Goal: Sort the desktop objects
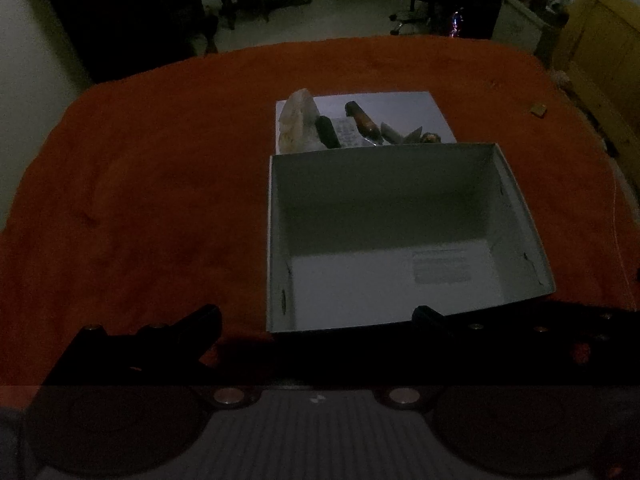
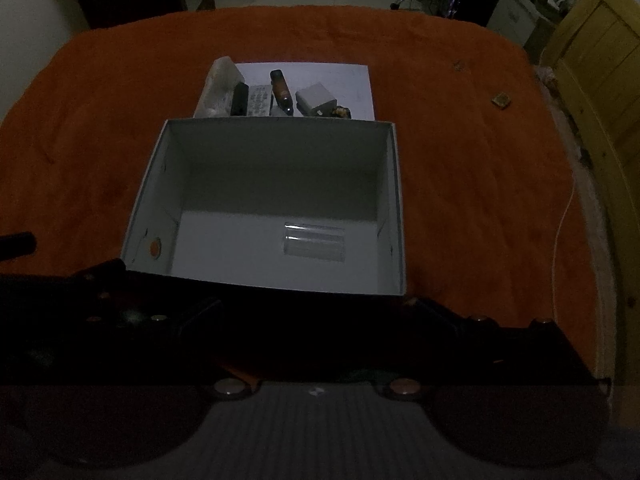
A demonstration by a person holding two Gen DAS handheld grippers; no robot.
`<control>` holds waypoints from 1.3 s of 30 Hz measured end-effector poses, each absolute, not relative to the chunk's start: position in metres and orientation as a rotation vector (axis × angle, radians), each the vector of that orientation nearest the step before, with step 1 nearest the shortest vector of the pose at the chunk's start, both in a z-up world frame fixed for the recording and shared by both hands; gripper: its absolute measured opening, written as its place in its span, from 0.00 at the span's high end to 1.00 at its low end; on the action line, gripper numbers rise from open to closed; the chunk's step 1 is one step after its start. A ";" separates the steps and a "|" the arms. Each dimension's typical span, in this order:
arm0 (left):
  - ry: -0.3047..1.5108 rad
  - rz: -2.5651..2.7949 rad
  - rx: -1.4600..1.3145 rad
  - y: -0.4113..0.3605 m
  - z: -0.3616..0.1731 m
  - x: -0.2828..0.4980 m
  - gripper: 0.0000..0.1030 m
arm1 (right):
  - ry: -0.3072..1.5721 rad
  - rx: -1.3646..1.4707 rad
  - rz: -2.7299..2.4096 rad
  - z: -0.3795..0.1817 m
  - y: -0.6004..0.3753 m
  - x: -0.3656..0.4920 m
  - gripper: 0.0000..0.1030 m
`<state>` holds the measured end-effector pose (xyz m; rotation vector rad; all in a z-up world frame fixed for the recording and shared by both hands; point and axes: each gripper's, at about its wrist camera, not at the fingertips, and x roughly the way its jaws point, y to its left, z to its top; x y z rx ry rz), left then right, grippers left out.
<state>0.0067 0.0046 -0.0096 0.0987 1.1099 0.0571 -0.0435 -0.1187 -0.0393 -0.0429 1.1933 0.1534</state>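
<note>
One orange-covered surface [image 2: 460,160] fills most of both views, and on it sits one open white box [image 2: 394,200], in the centre of the right view and centre-right of the left view [image 1: 516,200]. Inside it, toward the lower middle, lies one clear cylinder [image 2: 314,242] on its side. Just beyond the box's far wall lies one white sheet [image 2: 344,80], and the small things are bunched on it, partly hidden by that wall: one pale crumpled lump [image 2: 222,80] at upper left, one black stick-like piece [image 2: 239,98], one printed white strip [image 2: 260,100], one brown bottle [image 2: 281,88] lying down, one white cube-like block [image 2: 316,98], and one small dark-gold bit [image 2: 342,111] I cannot identify. Well to the right on the cloth are two tiny scraps [image 2: 501,100]. My left fingers [image 1: 316,320] stand wide apart, holding nothing, at the box's near edge. My right fingers [image 2: 312,312] are lost in shadow at the bottom of the frame; they look spread, but I cannot tell for sure. The box stands between both pairs and the cluster.
</note>
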 end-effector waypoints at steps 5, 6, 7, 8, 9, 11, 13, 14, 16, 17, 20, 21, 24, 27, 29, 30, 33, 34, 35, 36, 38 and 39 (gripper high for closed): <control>1.113 0.047 0.112 0.005 -0.009 0.007 0.00 | 1.175 -0.060 0.155 -0.037 -0.116 -0.045 0.00; 1.109 0.041 0.110 0.004 -0.008 0.006 0.00 | 1.174 -0.057 0.163 -0.038 -0.116 -0.046 0.00; 1.102 0.034 0.112 0.003 -0.008 0.005 0.00 | 1.174 -0.052 0.165 -0.038 -0.116 -0.046 0.00; 1.093 0.023 0.124 0.001 -0.007 0.004 0.00 | 1.174 -0.039 0.167 -0.039 -0.116 -0.046 0.00; 1.088 0.012 0.136 -0.001 -0.006 0.004 0.00 | 1.173 -0.026 0.169 -0.039 -0.117 -0.046 0.00; 1.082 -0.003 0.144 -0.002 -0.005 0.003 0.00 | 1.172 0.003 0.184 -0.041 -0.119 -0.049 0.00; 1.083 -0.016 0.143 -0.003 -0.005 0.003 0.00 | 1.172 0.028 0.209 -0.042 -0.121 -0.049 0.00; 1.086 -0.022 0.140 -0.003 -0.005 0.002 0.00 | 1.171 0.035 0.217 -0.042 -0.121 -0.050 0.00; 1.092 -0.028 0.137 -0.003 -0.005 0.003 0.00 | 1.165 0.033 0.220 -0.042 -0.120 -0.050 0.00; 1.092 -0.029 0.134 -0.003 -0.005 0.003 0.00 | 1.162 0.031 0.224 -0.042 -0.119 -0.050 0.00; 1.091 -0.030 0.121 -0.002 -0.004 0.005 0.00 | 1.158 0.033 0.233 -0.041 -0.118 -0.050 0.00; 1.093 -0.030 0.115 -0.001 -0.004 0.006 0.00 | 1.159 0.034 0.236 -0.040 -0.118 -0.050 0.00; 1.091 -0.042 0.078 0.003 -0.004 0.007 0.00 | 1.161 0.042 0.237 -0.040 -0.119 -0.050 0.00; 1.102 -0.054 0.063 0.004 -0.005 0.009 0.00 | 1.166 0.040 0.221 -0.040 -0.119 -0.050 0.00; 1.110 -0.041 0.066 0.005 -0.005 0.011 0.00 | 1.169 0.038 0.215 -0.040 -0.119 -0.050 0.00; 1.117 -0.031 0.068 0.005 -0.006 0.012 0.00 | 1.165 0.047 0.216 -0.039 -0.121 -0.050 0.00; 1.170 -0.016 0.024 0.011 -0.006 0.022 0.00 | 1.146 0.067 0.221 -0.034 -0.126 -0.046 0.00; 1.179 -0.010 0.006 0.014 -0.006 0.025 0.00 | 1.139 0.068 0.233 -0.032 -0.127 -0.044 0.00; 1.180 0.011 0.007 0.016 -0.006 0.027 0.00 | 1.134 0.065 0.237 -0.030 -0.129 -0.040 0.00; 1.185 0.024 0.029 0.016 -0.006 0.029 0.00 | 1.131 0.062 0.238 -0.027 -0.131 -0.036 0.00; 1.194 0.049 0.072 0.016 -0.008 0.034 0.00 | 1.124 0.062 0.231 -0.022 -0.134 -0.027 0.00; 1.207 0.050 0.094 0.015 -0.008 0.037 0.00 | 1.123 0.054 0.236 -0.021 -0.135 -0.022 0.00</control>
